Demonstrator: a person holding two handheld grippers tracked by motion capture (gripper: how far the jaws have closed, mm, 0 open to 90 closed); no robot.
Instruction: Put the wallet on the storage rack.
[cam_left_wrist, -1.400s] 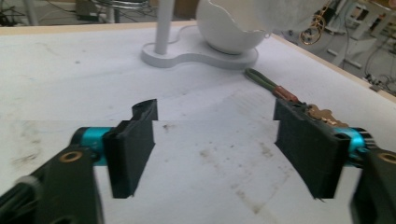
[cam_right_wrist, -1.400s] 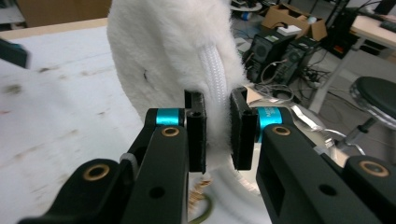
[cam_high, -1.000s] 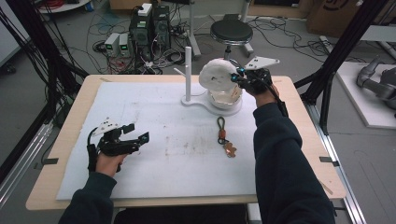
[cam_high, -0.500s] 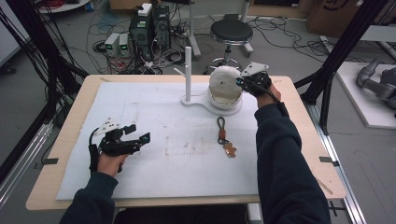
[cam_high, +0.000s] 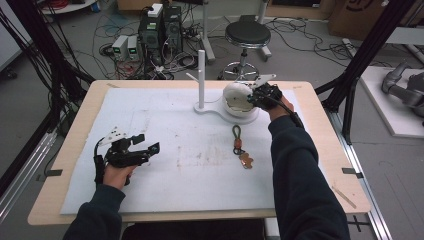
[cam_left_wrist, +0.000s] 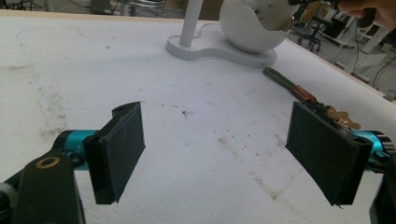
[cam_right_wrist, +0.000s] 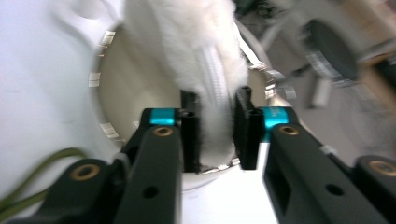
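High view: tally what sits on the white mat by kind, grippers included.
Handheld grippers: 2, the left gripper and the right gripper
White stand with post: 1
White round bowl: 1
White fluffy zipped item: 1
Keychain with green loop: 1
Total: 6

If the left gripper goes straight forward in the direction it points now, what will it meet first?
Probably the keychain: in the left gripper view it lies on the white mat ahead, close to one jaw. Between the open left gripper and it the mat looks free, though depth is uncertain.
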